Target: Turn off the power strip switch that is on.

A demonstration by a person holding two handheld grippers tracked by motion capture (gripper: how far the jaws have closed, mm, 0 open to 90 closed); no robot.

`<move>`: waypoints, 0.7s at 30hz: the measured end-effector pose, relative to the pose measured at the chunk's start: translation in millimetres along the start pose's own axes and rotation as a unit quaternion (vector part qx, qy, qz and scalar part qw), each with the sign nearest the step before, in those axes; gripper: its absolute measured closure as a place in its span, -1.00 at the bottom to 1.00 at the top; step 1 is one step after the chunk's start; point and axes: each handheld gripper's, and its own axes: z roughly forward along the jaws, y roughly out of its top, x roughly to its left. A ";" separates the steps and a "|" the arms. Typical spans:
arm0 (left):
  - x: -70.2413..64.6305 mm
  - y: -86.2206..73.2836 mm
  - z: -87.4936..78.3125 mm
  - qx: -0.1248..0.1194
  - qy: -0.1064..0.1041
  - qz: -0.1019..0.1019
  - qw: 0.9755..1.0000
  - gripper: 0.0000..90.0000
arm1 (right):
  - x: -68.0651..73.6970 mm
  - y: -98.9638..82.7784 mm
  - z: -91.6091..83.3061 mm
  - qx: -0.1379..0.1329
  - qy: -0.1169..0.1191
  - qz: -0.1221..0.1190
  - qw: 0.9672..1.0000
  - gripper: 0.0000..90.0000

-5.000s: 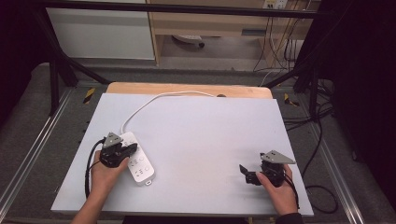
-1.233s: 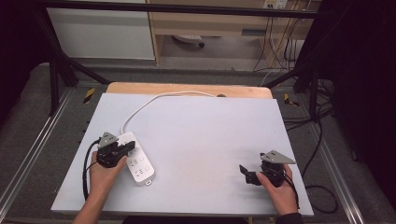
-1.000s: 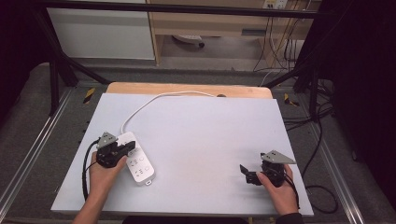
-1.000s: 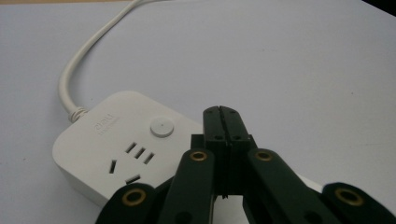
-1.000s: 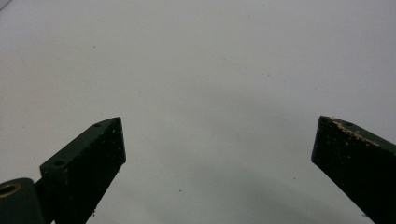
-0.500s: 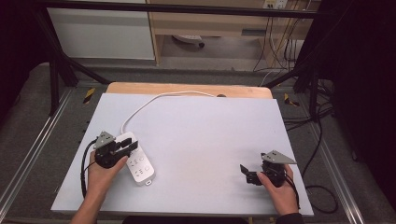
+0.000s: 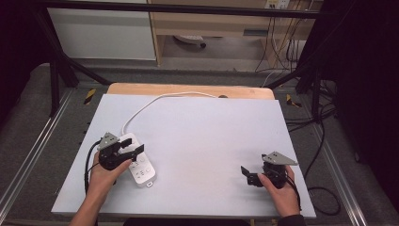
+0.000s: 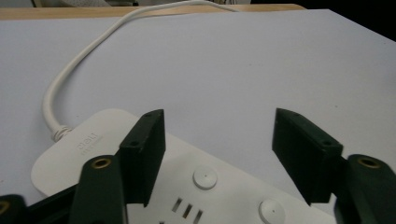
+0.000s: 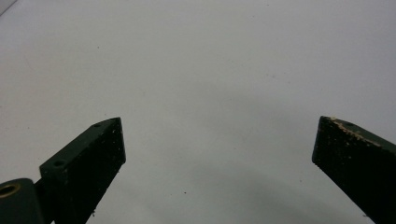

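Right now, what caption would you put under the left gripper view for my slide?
Left gripper, fingers just opened, poised over a white power strip whose cord curls across the grey table.

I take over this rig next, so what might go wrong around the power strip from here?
The left gripper, its jaws just opened with nothing between them, hangs low over the power strip; closing or dipping may press a switch button. The white cable runs off the table's far edge, so dragging the strip nearer may pull it taut.
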 end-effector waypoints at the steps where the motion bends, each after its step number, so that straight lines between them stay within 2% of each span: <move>1: -0.9 0.4 0.0 -0.001 -0.001 -0.001 1.000 -0.35 | 0.2 -0.1 0.0 0.001 0.000 0.000 1.000 -0.93; 5: -3.3 1.0 2.0 0.015 -0.007 -0.008 1.000 -0.66 | 0.5 -0.6 -1.3 -0.001 0.000 -0.001 1.000 -0.93; 9: -4.3 1.2 1.6 0.018 -0.004 -0.014 1.000 -0.83 | -0.3 -0.3 -2.0 -0.001 -0.004 0.004 1.000 -0.94; 13: -3.7 2.6 -2.6 0.013 -0.003 -0.019 1.000 -0.85 | 0.7 0.1 0.2 -0.001 -0.002 0.003 1.000 -0.94; 21: -6.1 8.1 -21.0 -0.015 -0.011 -0.017 1.000 -0.85 | 0.4 -1.4 -1.2 0.000 0.000 0.002 1.000 -0.94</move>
